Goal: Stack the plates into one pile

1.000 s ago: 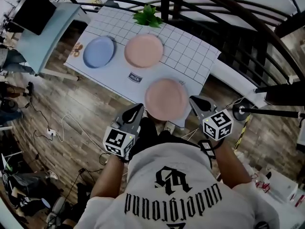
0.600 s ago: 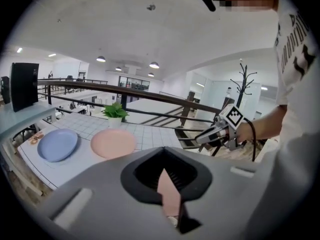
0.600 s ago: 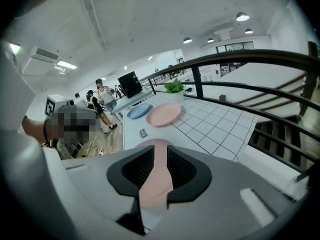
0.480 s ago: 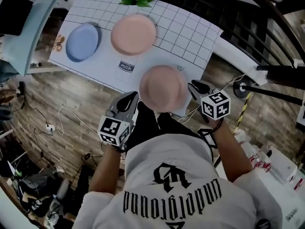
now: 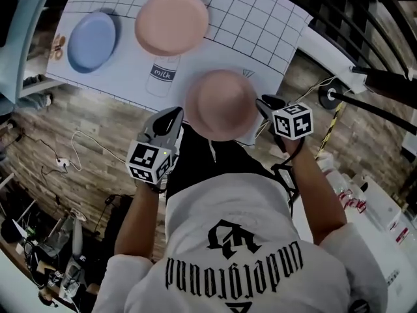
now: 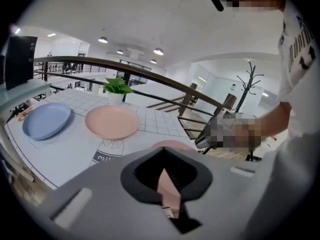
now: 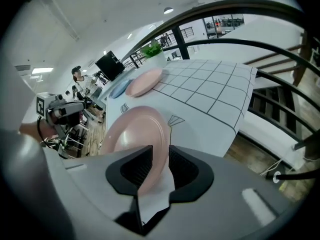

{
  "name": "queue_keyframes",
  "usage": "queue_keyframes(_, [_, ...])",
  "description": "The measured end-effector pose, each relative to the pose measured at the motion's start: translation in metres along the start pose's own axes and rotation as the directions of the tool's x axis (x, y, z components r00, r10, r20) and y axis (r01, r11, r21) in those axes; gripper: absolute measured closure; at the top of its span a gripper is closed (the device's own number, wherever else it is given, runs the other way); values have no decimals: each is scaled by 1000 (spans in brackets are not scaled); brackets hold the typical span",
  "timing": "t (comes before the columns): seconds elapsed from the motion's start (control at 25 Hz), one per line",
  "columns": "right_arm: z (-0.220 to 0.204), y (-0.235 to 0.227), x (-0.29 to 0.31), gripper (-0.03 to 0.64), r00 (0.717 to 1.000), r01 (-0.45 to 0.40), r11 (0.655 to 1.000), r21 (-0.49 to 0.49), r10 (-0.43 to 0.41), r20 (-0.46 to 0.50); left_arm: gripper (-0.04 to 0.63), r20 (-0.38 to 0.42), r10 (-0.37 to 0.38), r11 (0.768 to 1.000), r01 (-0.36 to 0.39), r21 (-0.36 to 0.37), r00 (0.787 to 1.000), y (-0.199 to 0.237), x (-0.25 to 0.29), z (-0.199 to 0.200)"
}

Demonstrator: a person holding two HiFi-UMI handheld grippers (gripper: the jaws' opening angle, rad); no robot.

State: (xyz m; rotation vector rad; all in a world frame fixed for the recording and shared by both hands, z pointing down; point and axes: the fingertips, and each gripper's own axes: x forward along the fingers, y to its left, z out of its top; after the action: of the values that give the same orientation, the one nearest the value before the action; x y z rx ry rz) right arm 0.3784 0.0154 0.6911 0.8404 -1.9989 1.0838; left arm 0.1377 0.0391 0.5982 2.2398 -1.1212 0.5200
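Overhanging table [image 5: 124, 77] edge, near pink plate [image 5: 220, 103]: left gripper [image 5: 171, 115] clamping rim, right gripper [image 5: 266, 102] just opening astride

a table [image 5: 260, 31] stands under a white sheet [image 5: 117, 77] printed with a grid on its far half and a milk carton drawing [image 5: 163, 74] near the middle. a blue plate [image 5: 92, 41] lies at the left, a far pink plate [image 5: 171, 21] just beside it, a near pink plate [image 5: 220, 104] at the near edge, and a potted plant [image 6: 116, 86] at the far edge.
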Motion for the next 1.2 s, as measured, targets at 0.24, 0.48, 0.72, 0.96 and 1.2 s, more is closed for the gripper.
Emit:
queue_keyframes(0.24, [-11, -10, 28, 535, 998, 7, 997, 80, -1, -68, 546, -44, -17, 1000, 16, -23, 999, 25, 19, -17])
queue_keyframes(0.48, [-26, -11, 44, 535, 993, -14, 988, 157, 32, -116, 546, -75, -52, 998, 50, -30, 996, 25, 32, -29])
queue_keyframes(0.72, [-36, -7, 52, 574, 990, -10, 981, 192, 37, -139, 546, -86, -53, 998, 49, -50, 995, 33, 30, -33])
queue_keyframes(0.96, [-34, -9, 51, 586, 993, -8, 972, 236, 35, -109, 546, -80, -50, 997, 45, -62, 996, 35, 24, -35])
queue_keyframes(1.2, [-17, 1, 48, 600, 996, -57, 968, 245, 74, -59, 546, -60, -23, 997, 19, -70, 998, 37, 11, -34])
